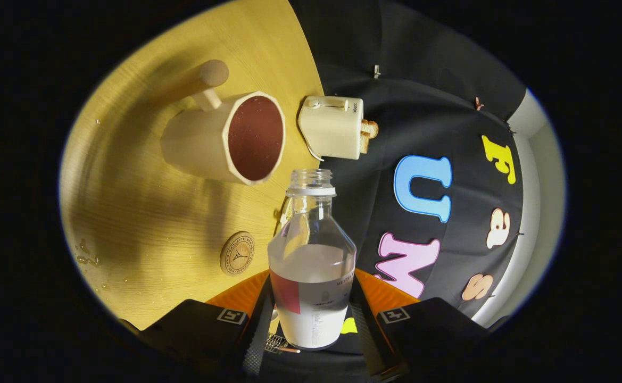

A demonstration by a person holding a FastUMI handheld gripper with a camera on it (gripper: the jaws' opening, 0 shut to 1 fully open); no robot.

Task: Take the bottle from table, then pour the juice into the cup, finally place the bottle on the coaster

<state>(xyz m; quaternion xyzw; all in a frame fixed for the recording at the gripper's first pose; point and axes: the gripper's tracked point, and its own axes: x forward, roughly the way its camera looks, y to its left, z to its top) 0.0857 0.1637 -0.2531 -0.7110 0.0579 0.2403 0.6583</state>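
My gripper [311, 319] is shut on a clear uncapped bottle [312, 250], both fingers pressing its labelled lower body. The bottle holds pale liquid up to about its shoulder, and its open mouth points away from me. Beyond its mouth and a little to one side stands a cream cup [225, 139] with a handle and a dark reddish inside, on the wooden table [146, 223]. The view is rolled, so the table looks steeply tilted. A small round wooden coaster [237, 253] lies on the table close beside the bottle, nearer to me than the cup.
A cream toaster [333, 126] with a slice of bread sticking out sits at the table's far edge, just past the cup. Small drops of liquid [84, 255] speckle the wood on the coaster's far side. The black booth wall hangs behind the table.
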